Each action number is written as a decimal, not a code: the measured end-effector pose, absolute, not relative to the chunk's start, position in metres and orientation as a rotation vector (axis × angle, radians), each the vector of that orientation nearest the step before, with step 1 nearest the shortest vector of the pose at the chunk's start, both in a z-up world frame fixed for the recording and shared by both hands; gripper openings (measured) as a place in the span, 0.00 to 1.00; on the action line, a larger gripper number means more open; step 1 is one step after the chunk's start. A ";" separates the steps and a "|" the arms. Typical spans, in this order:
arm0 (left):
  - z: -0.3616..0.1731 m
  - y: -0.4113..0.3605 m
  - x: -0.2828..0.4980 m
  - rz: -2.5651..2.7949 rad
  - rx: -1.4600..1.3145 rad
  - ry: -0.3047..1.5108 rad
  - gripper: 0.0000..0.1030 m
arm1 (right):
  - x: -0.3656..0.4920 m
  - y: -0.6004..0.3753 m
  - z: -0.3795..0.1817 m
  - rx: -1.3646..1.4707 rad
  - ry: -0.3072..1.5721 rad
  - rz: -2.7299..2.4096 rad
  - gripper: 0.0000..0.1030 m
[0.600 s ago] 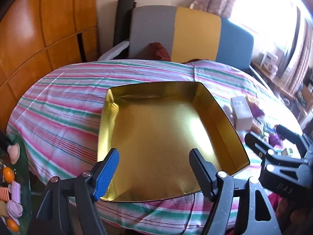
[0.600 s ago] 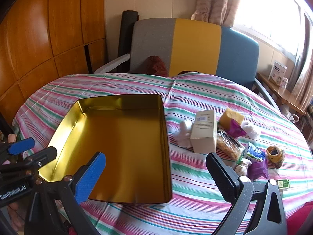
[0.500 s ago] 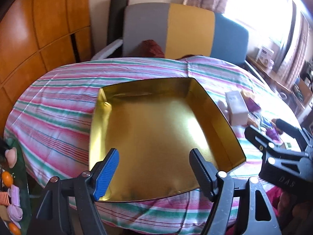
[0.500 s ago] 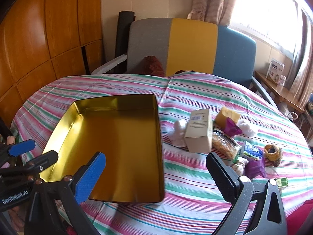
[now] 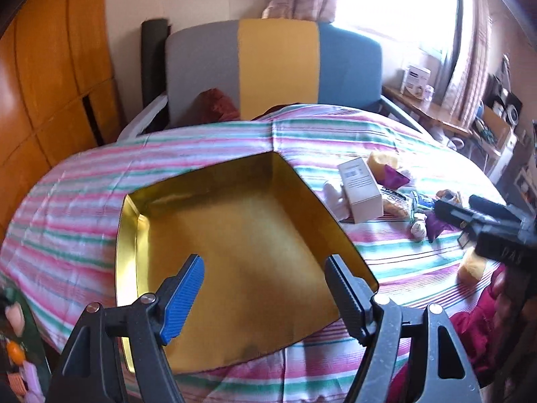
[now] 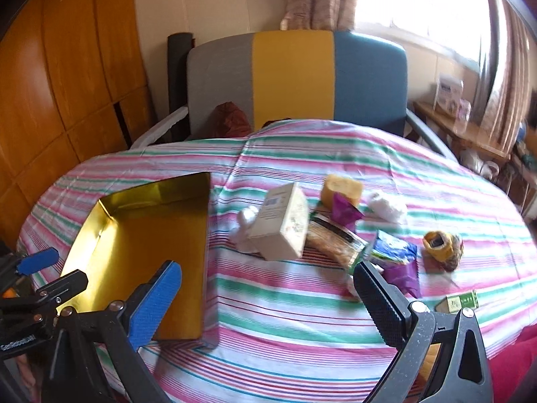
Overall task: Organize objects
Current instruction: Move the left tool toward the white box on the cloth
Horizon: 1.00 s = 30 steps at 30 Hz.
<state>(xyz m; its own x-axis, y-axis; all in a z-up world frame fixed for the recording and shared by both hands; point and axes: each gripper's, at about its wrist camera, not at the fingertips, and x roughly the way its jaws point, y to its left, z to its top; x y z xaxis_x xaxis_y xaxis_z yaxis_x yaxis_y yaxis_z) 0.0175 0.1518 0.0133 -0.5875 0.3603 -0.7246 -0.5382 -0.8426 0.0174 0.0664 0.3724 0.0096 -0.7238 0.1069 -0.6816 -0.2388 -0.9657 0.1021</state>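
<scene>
A gold metal tray (image 5: 214, 181) lies empty on the striped table; it also shows in the right wrist view (image 6: 110, 208). My left gripper (image 5: 265, 299) is open and empty above the tray's near edge. My right gripper (image 6: 268, 302) is open and empty above the tablecloth, right of the tray. A pile of small things lies to the right: a white box (image 6: 282, 228), a yellow sponge (image 6: 342, 188), purple wrappers (image 6: 402, 275), a blue packet (image 6: 392, 250), a cracker pack (image 6: 332, 238), a yellow tape roll (image 6: 439, 243).
A grey, yellow and blue chair (image 6: 295, 77) stands behind the table. Wooden panels (image 6: 67, 67) are on the left. A small green box (image 6: 463, 300) lies near the right front edge. A side shelf with clutter (image 5: 436, 100) is at the far right.
Both grippers have swung to the right. The tray sits further left in both views and the pile is nearer the middle. The jaws stay open.
</scene>
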 end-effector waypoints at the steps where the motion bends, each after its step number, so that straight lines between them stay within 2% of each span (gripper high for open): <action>1: 0.014 0.156 0.018 2.392 -1.001 0.346 0.73 | 0.070 0.384 0.011 -1.073 0.302 2.728 1.00; 5: 0.016 0.177 0.023 2.350 -0.927 0.429 0.73 | 0.086 0.426 0.016 -1.060 0.359 2.664 1.00; 11: 0.007 0.202 0.019 2.259 -0.989 0.457 0.71 | 0.116 0.496 0.014 -1.022 0.385 2.521 1.00; 17: -0.009 0.227 0.003 2.082 -1.171 0.357 0.64 | 0.140 0.551 -0.011 -1.010 0.572 2.438 1.00; 20: -0.007 0.243 -0.005 2.029 -1.180 0.329 0.63 | 0.148 0.563 -0.017 -0.980 0.751 2.477 1.00; 30: -0.018 0.328 -0.061 1.924 -1.254 0.265 0.63 | 0.153 0.560 -0.016 -0.939 0.821 2.540 1.00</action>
<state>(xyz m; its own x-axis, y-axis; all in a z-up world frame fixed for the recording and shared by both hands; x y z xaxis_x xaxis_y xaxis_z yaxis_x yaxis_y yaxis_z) -0.0606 0.3277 -0.0182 -0.1825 0.5096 -0.8408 -0.7181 -0.6532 -0.2400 0.1528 0.5596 -0.0158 -0.7370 0.0876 -0.6702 -0.4634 -0.7874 0.4067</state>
